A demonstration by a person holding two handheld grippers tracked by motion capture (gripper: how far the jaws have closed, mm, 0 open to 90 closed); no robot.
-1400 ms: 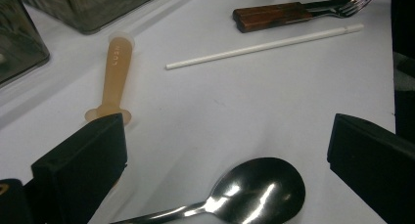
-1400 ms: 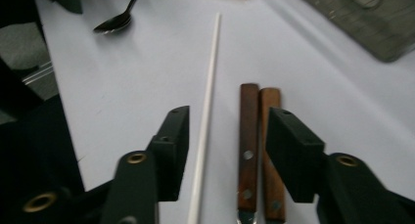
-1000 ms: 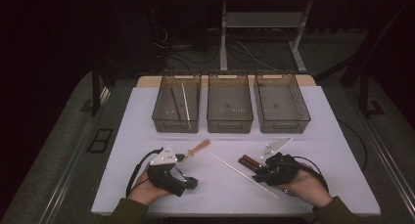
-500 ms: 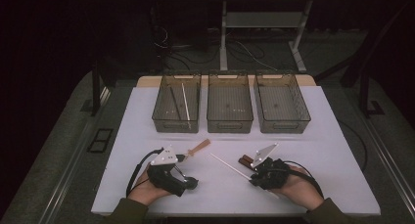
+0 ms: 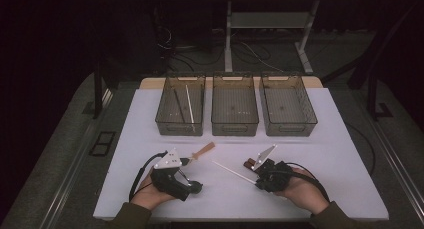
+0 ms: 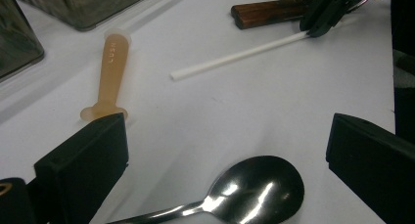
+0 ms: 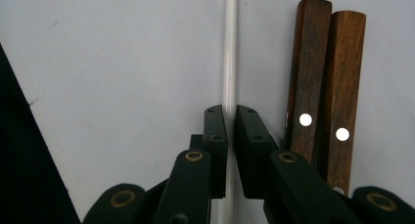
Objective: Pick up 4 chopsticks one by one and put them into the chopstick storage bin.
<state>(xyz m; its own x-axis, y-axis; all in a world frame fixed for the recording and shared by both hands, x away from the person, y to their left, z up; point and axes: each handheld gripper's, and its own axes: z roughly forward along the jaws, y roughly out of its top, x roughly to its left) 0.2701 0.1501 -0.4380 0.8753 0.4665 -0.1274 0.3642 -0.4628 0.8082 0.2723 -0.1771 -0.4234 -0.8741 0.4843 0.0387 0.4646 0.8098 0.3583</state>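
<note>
Since a second ago my right gripper (image 7: pixel 230 121) has drawn in a little toward me and its jaws have just been closing, with the white straw (image 7: pixel 229 48) between them; now they stand almost together, pads pinching the straw near its end, while the rest of it lies flat on the white table (image 5: pixel 320 159) and runs off toward the middle. Two wooden handles (image 7: pixel 325 67) lie side by side just beside the jaws, close but apart from them. I judge the straw very light, thin and hollow, so easy to crush and smooth enough to swivel; a gentle pinch is enough, though taking it nearer the middle would stop the long end drooping. My left gripper (image 6: pixel 225 150) rests wide open, holding nothing; a metal spoon (image 6: pixel 254 190) lies between its jaws and a tan plastic scoop (image 6: pixel 110 72) just beyond.
</note>
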